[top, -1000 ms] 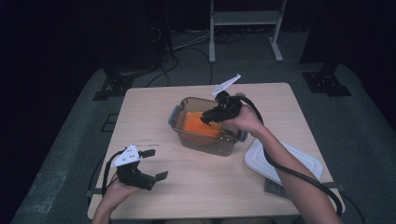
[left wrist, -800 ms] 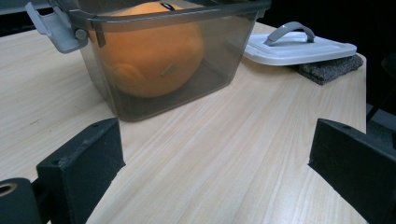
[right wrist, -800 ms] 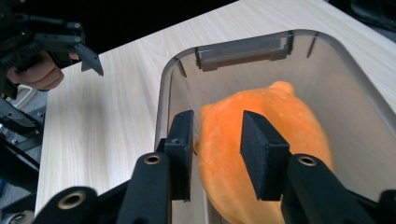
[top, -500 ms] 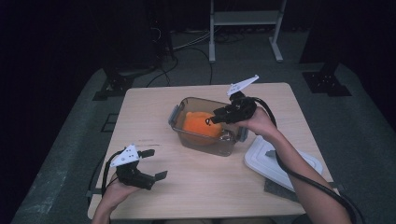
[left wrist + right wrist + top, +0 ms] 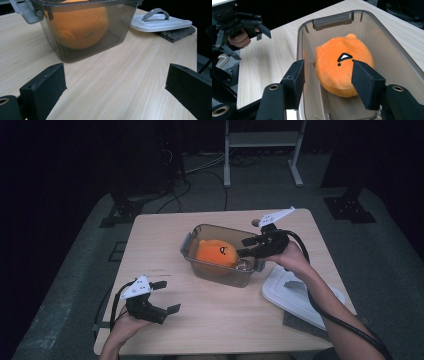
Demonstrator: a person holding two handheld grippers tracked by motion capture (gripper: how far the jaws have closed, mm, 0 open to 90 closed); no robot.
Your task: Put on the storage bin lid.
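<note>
High view gives me the whole table [image 5: 215,320]: the smoky clear container [image 5: 197,231] sits near its middle with the orange plush toy [image 5: 216,253] inside, the white lid [image 5: 295,297] lies off to my right on a grey mat [image 5: 299,324], and my two hands are well apart.

My right gripper view shows what that one cannot: the toy's face. I look down into the container [image 5: 387,40] and see the plush toy [image 5: 337,72] lying on the bottom with a small black and white mark on top, and a grey latch on the far rim. Farther off in that view, my left gripper [image 5: 249,25] is over the bare table.

My left gripper view takes the container [image 5: 82,47] from the side, low down: the plush toy [image 5: 80,30] shows through the tinted wall, resting on the floor of the box, and the lid [image 5: 160,22] with its grey handle lies beyond on the mat [image 5: 177,33].

My right gripper [image 5: 246,247] hangs over the right end of the container, jaws spread wide on either side of the toy from above, holding nothing; whether they brush the plush I cannot tell.

My left gripper [image 5: 165,296] is low over the near left of the table, jaws also wide apart, with only bare wood between them.
</note>
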